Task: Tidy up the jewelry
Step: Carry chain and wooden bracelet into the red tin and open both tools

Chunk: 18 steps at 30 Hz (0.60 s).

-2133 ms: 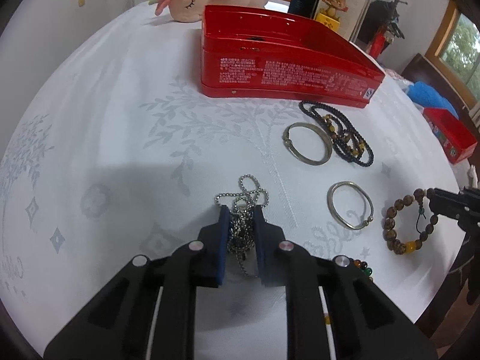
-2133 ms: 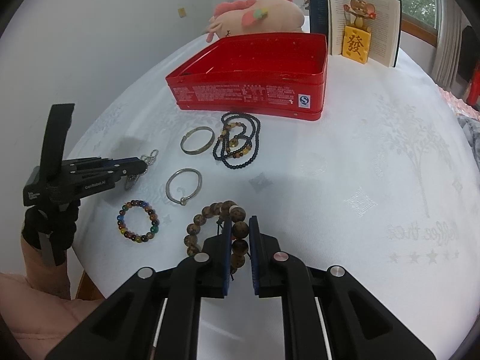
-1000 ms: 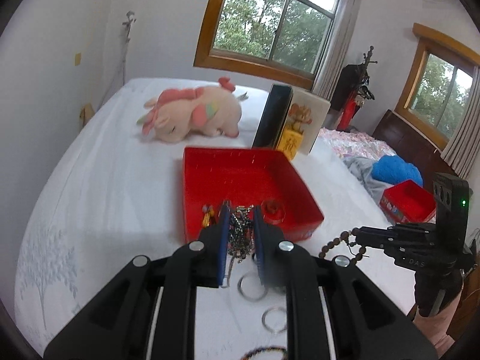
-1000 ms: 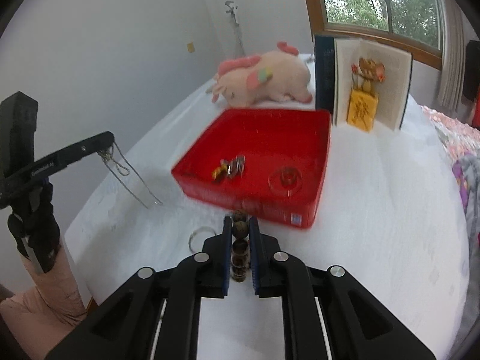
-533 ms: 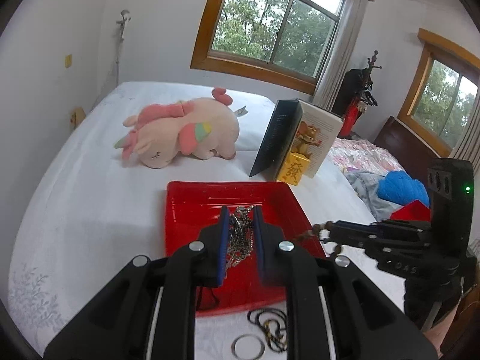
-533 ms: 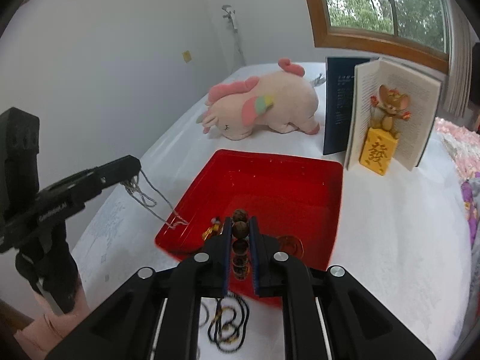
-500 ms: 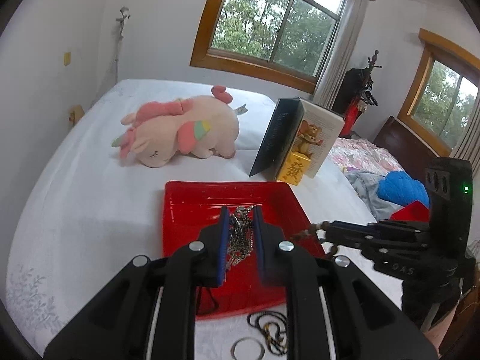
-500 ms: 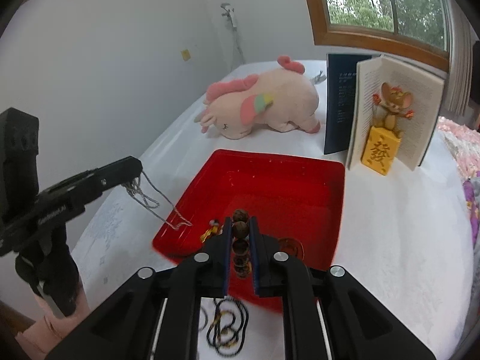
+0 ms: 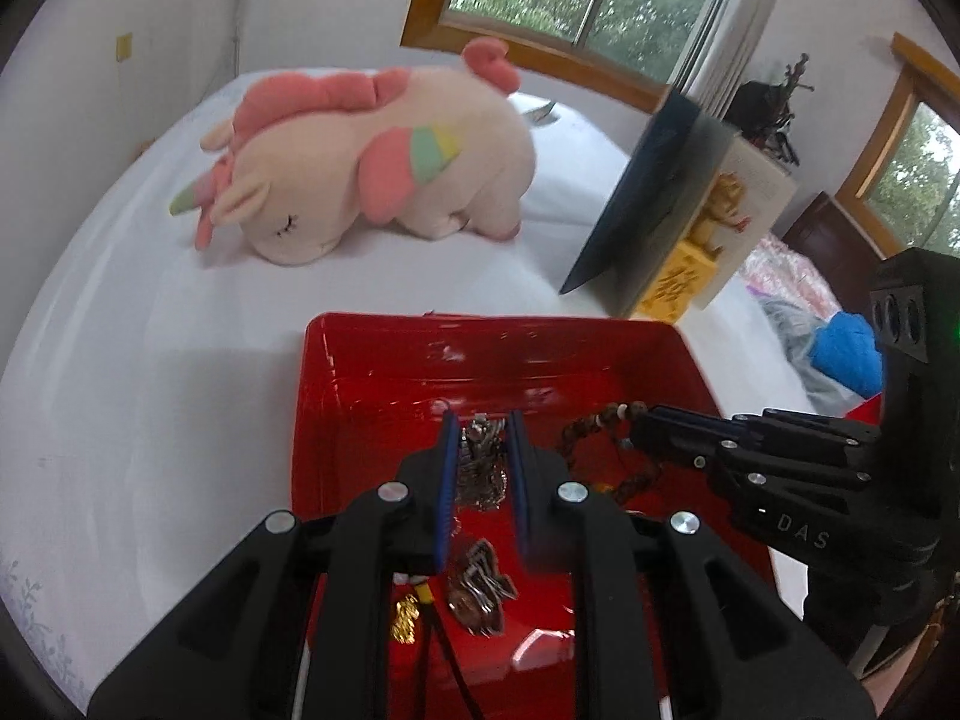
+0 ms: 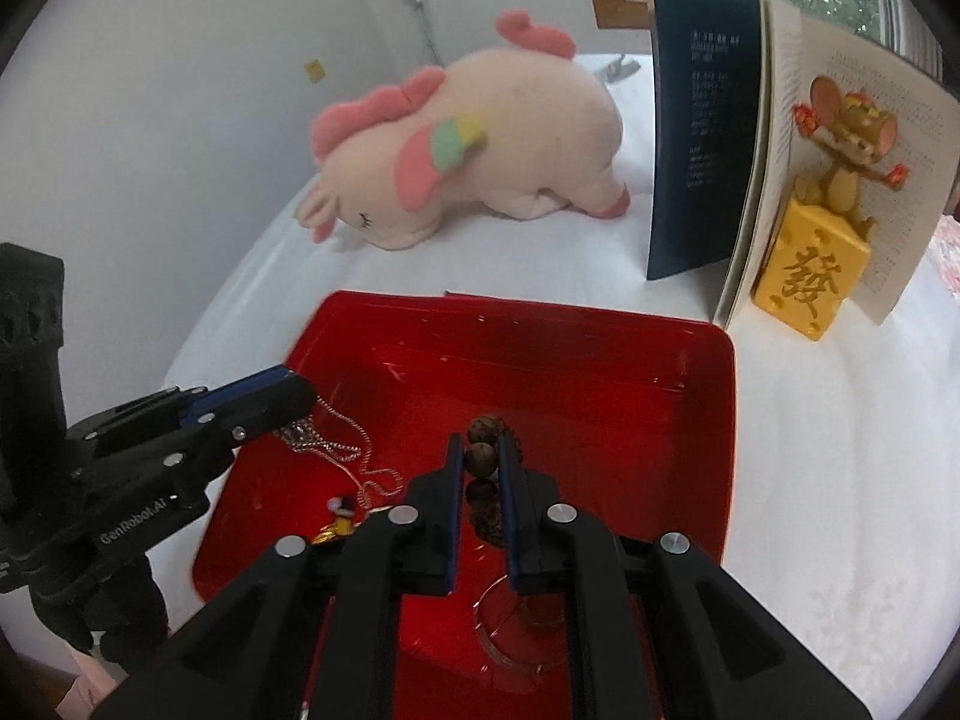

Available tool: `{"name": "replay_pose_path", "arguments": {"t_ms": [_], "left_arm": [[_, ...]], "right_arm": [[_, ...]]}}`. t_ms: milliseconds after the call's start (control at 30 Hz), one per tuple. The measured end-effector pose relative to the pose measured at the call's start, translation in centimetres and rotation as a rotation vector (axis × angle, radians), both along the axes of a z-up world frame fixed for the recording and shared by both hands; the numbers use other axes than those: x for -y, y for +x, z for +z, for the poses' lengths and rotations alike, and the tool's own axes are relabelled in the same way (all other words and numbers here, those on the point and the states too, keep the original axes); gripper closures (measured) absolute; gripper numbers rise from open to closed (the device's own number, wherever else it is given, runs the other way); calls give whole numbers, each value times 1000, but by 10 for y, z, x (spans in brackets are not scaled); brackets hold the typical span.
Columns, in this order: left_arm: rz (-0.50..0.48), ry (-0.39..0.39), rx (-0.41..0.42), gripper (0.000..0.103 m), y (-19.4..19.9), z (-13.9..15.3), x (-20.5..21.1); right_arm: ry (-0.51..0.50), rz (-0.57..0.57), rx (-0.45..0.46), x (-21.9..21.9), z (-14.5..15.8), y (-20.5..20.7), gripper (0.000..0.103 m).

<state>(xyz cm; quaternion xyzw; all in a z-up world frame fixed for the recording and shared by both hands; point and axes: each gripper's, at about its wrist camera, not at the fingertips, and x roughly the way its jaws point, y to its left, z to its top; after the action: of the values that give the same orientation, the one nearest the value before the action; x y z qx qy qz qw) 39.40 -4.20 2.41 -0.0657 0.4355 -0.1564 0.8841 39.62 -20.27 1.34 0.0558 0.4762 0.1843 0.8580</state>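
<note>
My left gripper (image 9: 480, 420) is shut on a silver ball chain (image 9: 478, 468), which hangs bunched between its blue pads over the inside of the red tin (image 9: 372, 384). My right gripper (image 10: 481, 441) is shut on a brown wooden bead bracelet (image 10: 482, 456), also above the red tin (image 10: 600, 372). In the right wrist view the chain (image 10: 336, 450) trails down onto the tin's floor below the left gripper (image 10: 288, 384). From the left wrist view the bracelet (image 9: 600, 426) dangles from the right gripper (image 9: 642, 420). A small gold charm (image 10: 336, 525) and a clear bangle (image 10: 516, 618) lie in the tin.
A pink plush unicorn (image 9: 372, 156) lies on the white cloth behind the tin. An open book (image 10: 750, 138) stands at the back right with a yellow mouse figurine (image 10: 822, 240) in front of it. A wall rises to the left.
Both grippers have moved forward and down over the red tin, each keeping its jewelry. The chain's lower end now rests on the tin's floor.
</note>
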Motion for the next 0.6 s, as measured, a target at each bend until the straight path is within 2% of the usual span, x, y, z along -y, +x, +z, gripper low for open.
{"name": "replay_pose_path", "arguments": {"t_ms": [100,200,233,400,500,600], "left_arm": [[8,22,-29,88,11,-13,-2],[24,46,-61,88,16,-23,-3],[33,53,-69,87,17,-26,-4],[70,88,-54,86,15,-24,-11],[82,110,-30,76,7,-15,-14],[98,143,5,62,-6,-4,-16]], "right_arm": [[-35,-16,-16,1,-11,7,92],[-55,-53,-16,7,-13,9,87],[-77,-68,-4,10,-12,8,82],[-106,-93,14,14,-8,3,81],[-112,-100,16,14,-4,-3,81],[-112,-98,41,11,5,-13,81]]}}
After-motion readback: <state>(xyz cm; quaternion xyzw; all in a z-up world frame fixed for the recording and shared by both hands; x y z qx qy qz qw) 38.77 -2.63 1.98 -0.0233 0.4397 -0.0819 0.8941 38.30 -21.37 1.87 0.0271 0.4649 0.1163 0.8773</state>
